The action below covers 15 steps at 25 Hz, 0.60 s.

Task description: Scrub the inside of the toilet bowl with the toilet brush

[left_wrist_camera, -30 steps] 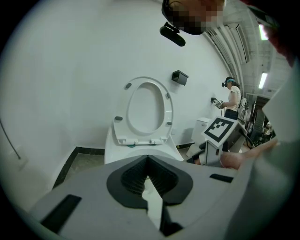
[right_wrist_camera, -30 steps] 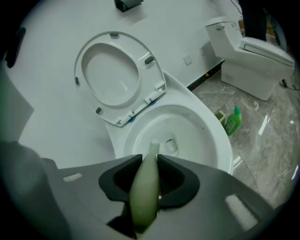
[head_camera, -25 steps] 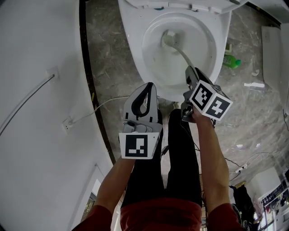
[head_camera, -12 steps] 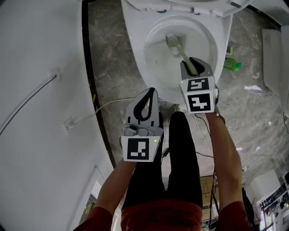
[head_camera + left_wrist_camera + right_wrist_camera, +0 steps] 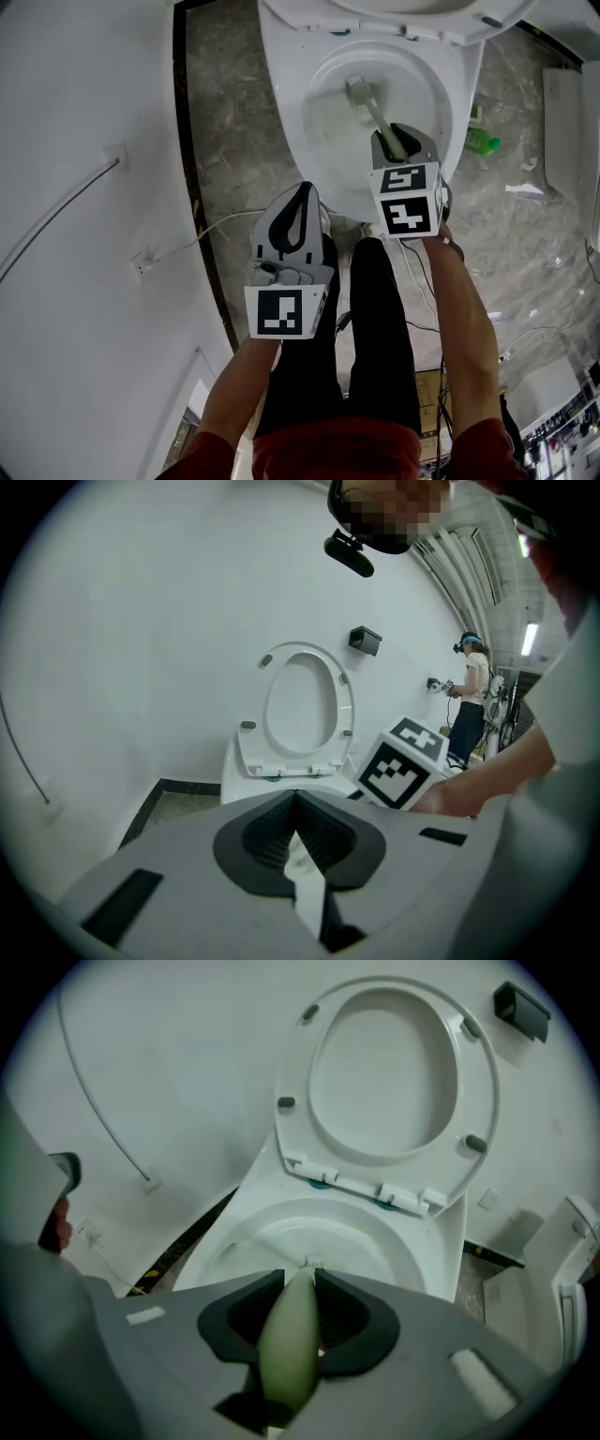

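Brush (image 5: pixel 359 91) dips into glossy white bowl (image 5: pixel 322 127), right tool (image 5: pixel 394 141) gripping its tapered handle (image 5: pixel 289 1354), left tool (image 5: pixel 302 194) closed.

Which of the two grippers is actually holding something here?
The right gripper, shut on the pale green handle of the toilet brush over the toilet bowl. The left gripper is shut on nothing, short of the bowl.

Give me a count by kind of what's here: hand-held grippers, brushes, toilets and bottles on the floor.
Hand-held grippers: 2, left hand-held gripper, right hand-held gripper
Toilet brush: 1
Toilet: 1
Green bottle: 1
Total: 5
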Each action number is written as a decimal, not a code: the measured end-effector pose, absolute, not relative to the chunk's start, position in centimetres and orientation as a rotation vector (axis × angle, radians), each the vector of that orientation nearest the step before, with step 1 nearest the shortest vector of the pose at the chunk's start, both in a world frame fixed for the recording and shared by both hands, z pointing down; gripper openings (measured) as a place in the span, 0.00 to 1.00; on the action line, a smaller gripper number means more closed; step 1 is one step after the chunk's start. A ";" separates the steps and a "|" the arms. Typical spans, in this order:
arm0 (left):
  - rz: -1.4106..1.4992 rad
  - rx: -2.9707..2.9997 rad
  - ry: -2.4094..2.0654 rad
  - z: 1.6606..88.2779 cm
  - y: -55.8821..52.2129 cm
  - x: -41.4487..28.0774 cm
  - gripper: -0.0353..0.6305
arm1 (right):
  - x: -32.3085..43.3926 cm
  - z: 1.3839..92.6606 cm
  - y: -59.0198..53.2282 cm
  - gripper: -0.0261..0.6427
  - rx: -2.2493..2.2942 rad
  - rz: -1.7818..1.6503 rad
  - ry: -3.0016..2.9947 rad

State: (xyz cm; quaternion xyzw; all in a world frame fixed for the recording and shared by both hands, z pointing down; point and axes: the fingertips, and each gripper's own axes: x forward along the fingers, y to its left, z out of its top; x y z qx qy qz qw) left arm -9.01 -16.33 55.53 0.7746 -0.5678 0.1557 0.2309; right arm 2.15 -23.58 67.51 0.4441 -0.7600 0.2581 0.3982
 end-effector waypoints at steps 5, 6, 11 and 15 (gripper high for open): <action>0.435 2.133 -1.549 55.9 -15.6 -8.8 0.06 | 4.4 70.6 -25.0 0.21 1.274 0.920 -1.817; 0.439 2.134 -1.544 56.0 -15.4 -8.8 0.06 | 4.9 70.4 -25.1 0.21 1.304 0.957 -1.811; 0.449 2.132 -1.531 56.1 -15.3 -8.7 0.06 | 8.0 65.2 -25.0 0.21 1.481 1.092 -1.840; 0.430 2.135 -1.550 55.7 -16.1 -9.0 0.06 | 10.5 61.9 -24.8 0.21 1.631 1.196 -1.821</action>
